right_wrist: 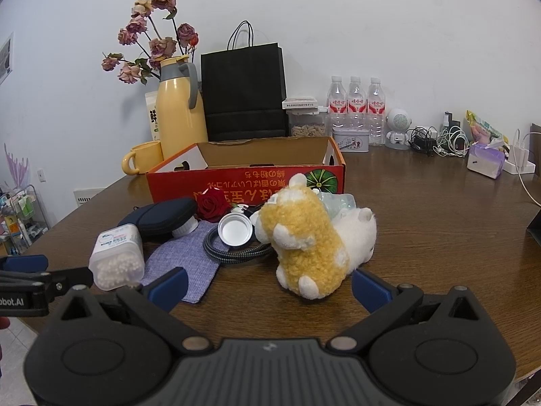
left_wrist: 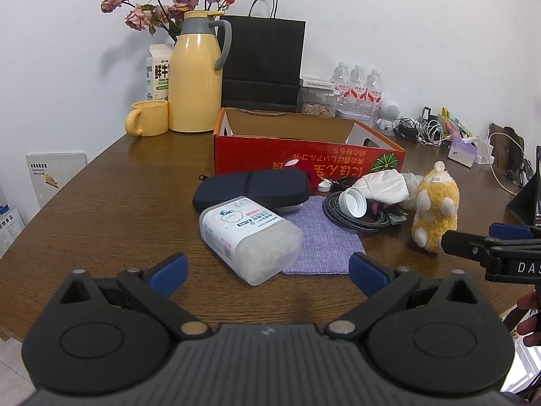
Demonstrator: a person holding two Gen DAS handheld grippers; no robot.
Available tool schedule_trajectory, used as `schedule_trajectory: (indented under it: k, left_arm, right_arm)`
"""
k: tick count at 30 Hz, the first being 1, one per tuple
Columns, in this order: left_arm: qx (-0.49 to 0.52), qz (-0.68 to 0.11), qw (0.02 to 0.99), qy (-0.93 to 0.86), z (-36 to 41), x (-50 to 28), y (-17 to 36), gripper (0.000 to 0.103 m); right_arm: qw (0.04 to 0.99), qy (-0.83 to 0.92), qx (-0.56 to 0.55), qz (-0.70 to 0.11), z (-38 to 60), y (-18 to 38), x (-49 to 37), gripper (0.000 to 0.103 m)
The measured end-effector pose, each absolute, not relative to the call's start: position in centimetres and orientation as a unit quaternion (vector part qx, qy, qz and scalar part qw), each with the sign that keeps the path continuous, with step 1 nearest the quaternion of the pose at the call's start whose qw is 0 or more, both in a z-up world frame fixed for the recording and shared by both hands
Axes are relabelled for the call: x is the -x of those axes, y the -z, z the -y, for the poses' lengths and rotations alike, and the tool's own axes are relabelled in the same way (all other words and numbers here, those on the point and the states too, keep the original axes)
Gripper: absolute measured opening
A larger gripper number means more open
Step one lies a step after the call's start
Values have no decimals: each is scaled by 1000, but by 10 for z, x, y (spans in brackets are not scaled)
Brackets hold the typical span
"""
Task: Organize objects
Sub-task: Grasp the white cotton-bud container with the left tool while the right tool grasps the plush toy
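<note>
The plush (right_wrist: pixel 309 240), woolly yellow and white, lies toward the table's (right_wrist: pixel 439 237) near edge, its long axis running from the near edge back toward the red box (right_wrist: pixel 247 182); it hides part of a crumpled bag behind it. The translucent container (left_wrist: pixel 248 238), rounded and filled with white beads, lies on its side, partly on the woven purple cloth (left_wrist: pixel 324 237), bottom end toward the near edge. The braided cable (right_wrist: pixel 233 252) coils partly under a metal lid (right_wrist: pixel 235 230). The left gripper (left_wrist: pixel 267 270) and the right gripper (right_wrist: pixel 268 286) are spread wide, empty.
</note>
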State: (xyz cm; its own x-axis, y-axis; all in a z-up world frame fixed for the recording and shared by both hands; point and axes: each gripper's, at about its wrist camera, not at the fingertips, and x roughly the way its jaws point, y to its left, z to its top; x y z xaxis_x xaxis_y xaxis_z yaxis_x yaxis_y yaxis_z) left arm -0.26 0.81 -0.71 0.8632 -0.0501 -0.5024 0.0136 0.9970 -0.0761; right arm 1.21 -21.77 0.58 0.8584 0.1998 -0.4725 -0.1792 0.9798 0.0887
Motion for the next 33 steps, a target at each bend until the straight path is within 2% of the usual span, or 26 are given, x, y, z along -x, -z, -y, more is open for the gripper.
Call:
schedule_trajectory:
  k: [8,26,28,30,33]
  left_arm:
    - [35,-257,966,7,-4,-16,2,103]
    - [76,-325,940,-74,-1,-102,23,103]
    - [85,-330,936,-87,-5,-106,28,103]
    - [92,-336,933,-94,-8,-109,32,101]
    - [102,-345,928,-100,-11,-112,37,95]
  right_arm:
    - [966,-81,-8,-244,225,0,-28,103]
    - [965,-120,75,-222,218,17,-94,103]
    - [963,-126,81,-222,218,19,-98,99]
    - [963,-134,87,-219,219,19,-99,89]
    - [961,-146,92,-217,219,19,-99,84]
